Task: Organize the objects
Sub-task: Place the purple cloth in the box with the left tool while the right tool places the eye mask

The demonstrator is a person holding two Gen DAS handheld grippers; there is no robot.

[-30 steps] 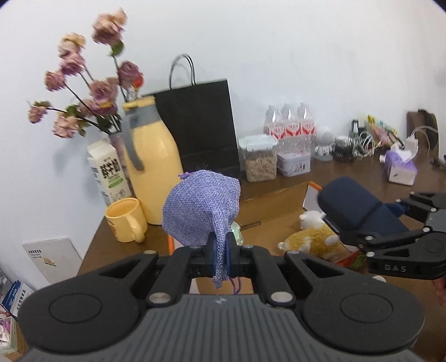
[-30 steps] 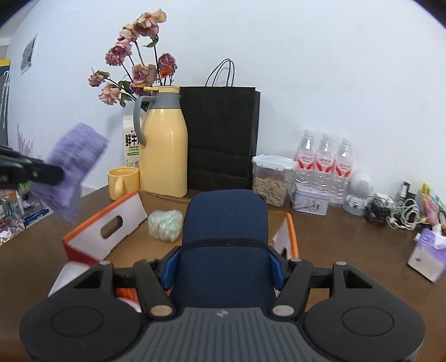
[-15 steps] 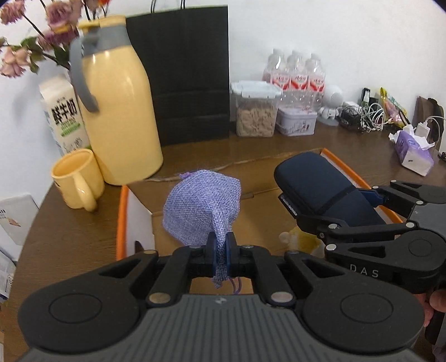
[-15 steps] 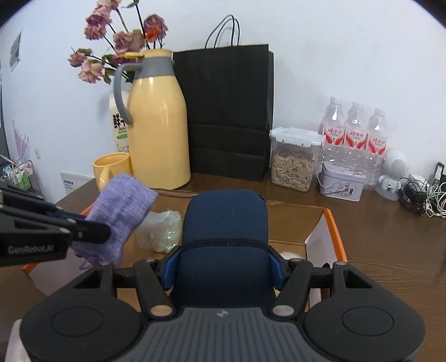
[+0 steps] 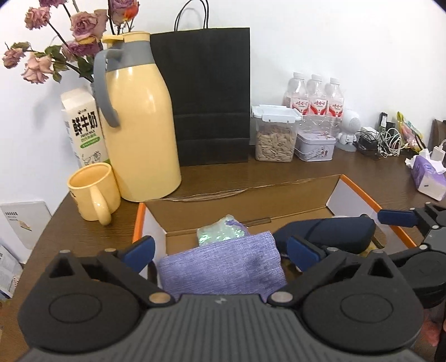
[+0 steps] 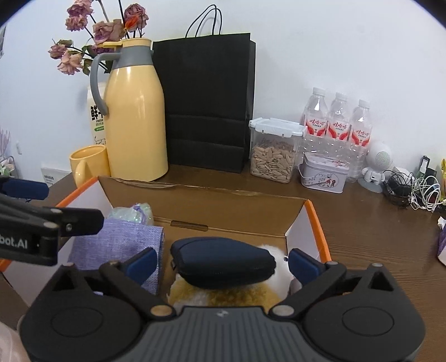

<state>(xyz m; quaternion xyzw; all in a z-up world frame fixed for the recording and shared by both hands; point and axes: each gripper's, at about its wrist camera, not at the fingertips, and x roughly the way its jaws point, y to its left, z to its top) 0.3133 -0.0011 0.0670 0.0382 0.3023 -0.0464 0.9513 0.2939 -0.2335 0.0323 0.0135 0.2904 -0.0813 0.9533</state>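
Brown wooden tabletop (image 5: 278,178) against a white wall, and it's busy back there: a yellow thermos jug (image 5: 139,122), a yellow mug (image 5: 93,189), a milk carton (image 5: 83,128), dried roses (image 5: 75,25), a black paper bag (image 5: 209,94), a clear tub of seeds (image 5: 274,136), a small tin (image 5: 315,146) and three water bottles (image 5: 313,97). Front and centre sits the open cardboard box (image 6: 209,206) with orange-edged flaps, and that's where the action is.

Both grippers are over the box and both are letting go. The left gripper (image 5: 220,247) has its jaws opening, blue pads flung wide, with the purple woven pouch (image 5: 223,267) lying between them, clear of both pads and resting inside the box on the left side. Just behind it, a pale iridescent bundle (image 5: 220,234) is tucked against the back wall. The right gripper (image 6: 220,260) is opening too, and the navy zip case (image 6: 223,263) sits between its pads without being pinched, perched on top of a tan and white plush toy (image 6: 223,295) in the right half of the box.

So this looks like the release step, two items dropped at once. Next, I'd say, both hands need to lift straight out and back, keeping those spread fingers off the pouch, the case and the box flaps. That case looks a touch precarious on the soft toy, so a nudge on the way out could tip it.
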